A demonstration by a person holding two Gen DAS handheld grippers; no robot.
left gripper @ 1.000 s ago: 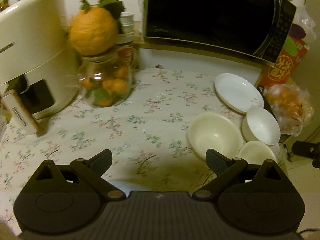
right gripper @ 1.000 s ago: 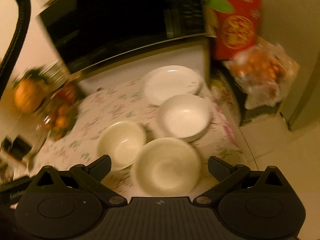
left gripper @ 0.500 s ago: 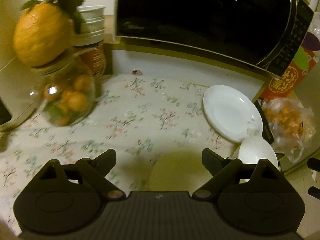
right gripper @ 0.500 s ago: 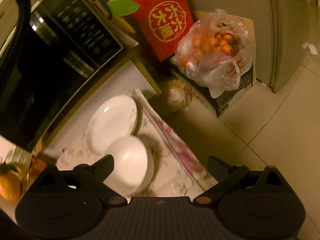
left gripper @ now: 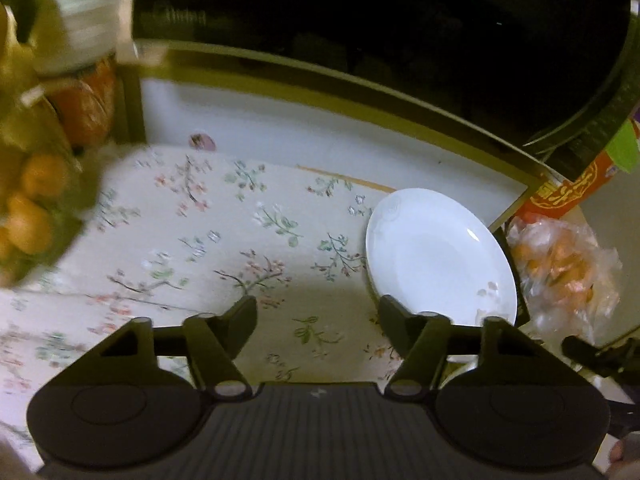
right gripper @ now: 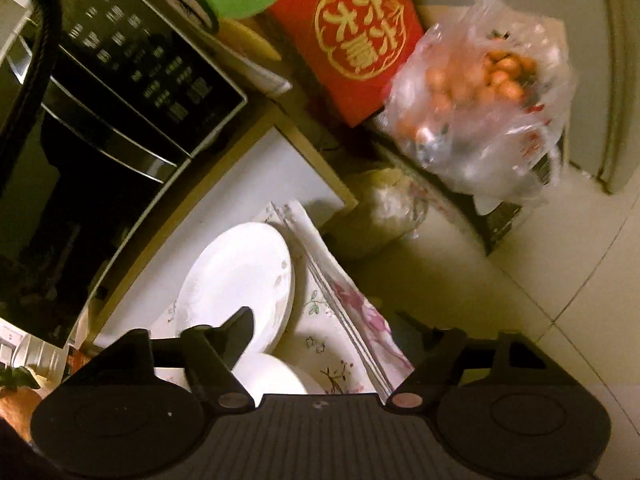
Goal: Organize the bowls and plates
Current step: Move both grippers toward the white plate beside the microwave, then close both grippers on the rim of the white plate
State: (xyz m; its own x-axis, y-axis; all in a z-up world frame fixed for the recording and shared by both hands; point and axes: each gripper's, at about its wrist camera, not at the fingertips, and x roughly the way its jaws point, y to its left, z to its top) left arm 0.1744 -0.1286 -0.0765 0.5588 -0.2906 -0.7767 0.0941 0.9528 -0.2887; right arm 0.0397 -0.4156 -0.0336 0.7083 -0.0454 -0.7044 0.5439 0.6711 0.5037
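A: We start with the left gripper [left gripper: 318, 312]. Its jaws have just been closing, yet they stand apart with only the floral tablecloth [left gripper: 208, 240] between them. Released, grasping nothing.

B: Agreed. The white plate [left gripper: 438, 256] lies flat on the cloth at roughly two o'clock from that gripper. Its near edge is cut off behind the right finger [left gripper: 394, 318], so we cannot tell whether finger and rim touch.

A: At nine o'clock in the left view we note a glass jar of orange fruit [left gripper: 36, 208], badly blurred and cropped by the frame. The microwave [left gripper: 360, 32] fills twelve o'clock; its door is dark and we make out nothing inside.

B: On to the right gripper [right gripper: 322, 326]. Its jaws have likewise been closing and remain apart, holding nothing. The left finger [right gripper: 236, 332] overlaps the plate [right gripper: 236, 284] in the picture; contact cannot be confirmed.

A: A white bowl [right gripper: 272, 374] shows just below that plate, at six o'clock from it, mostly hidden by the gripper body. Rim only; we cannot judge its depth.

B: At one o'clock, off the table, a plastic bag of oranges [right gripper: 480, 108] sits beside a red box [right gripper: 352, 32]. The bag is smeared by motion, its contents uncountable.
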